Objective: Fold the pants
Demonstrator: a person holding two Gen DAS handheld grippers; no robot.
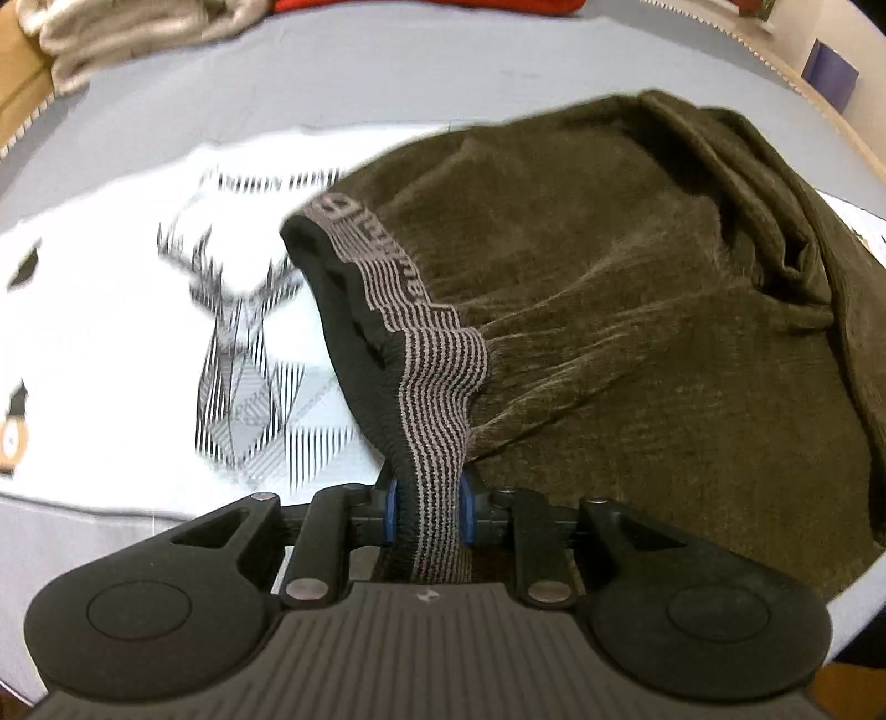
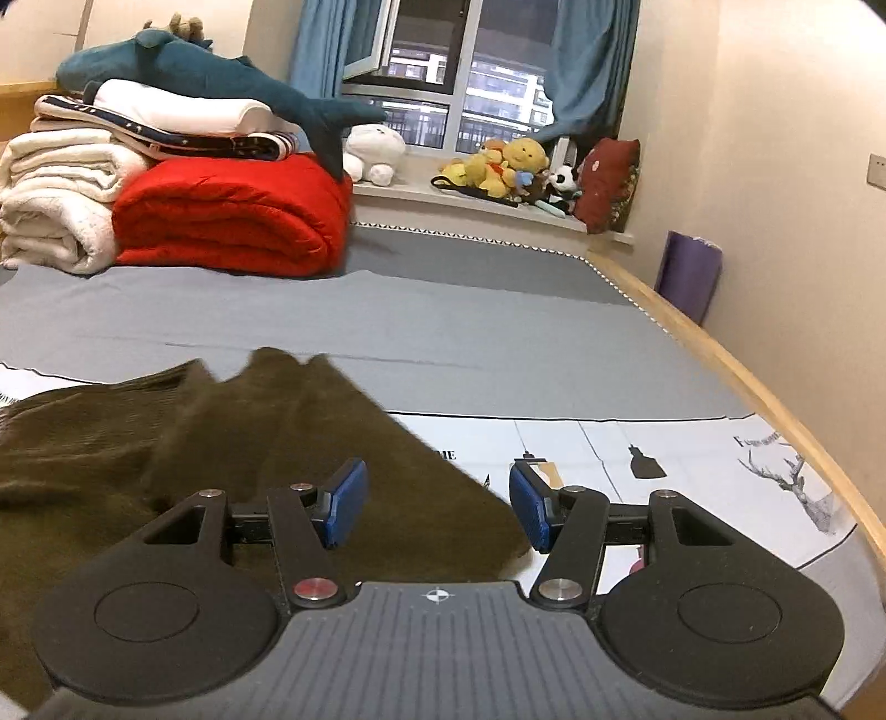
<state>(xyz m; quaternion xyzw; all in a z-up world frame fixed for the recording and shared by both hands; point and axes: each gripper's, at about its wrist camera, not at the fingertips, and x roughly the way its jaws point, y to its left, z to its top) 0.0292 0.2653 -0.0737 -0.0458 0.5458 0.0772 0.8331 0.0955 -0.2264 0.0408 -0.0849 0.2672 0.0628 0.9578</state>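
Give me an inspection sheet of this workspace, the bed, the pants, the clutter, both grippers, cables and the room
Surface: bed with a grey sheet, printed white cloth on top.
Job's things: olive pants crumpled; striped waistband lifted.
Clutter: red quilt, white blankets, stuffed shark.
Grippers: left gripper shut on waistband; right gripper open over a pants edge.
Cables: nothing seen.
Surroundings: window, blue curtains, toys on sill.

The left tool is clamped on the waistband of the pants, while the right tool hovers spread apart over their edge.
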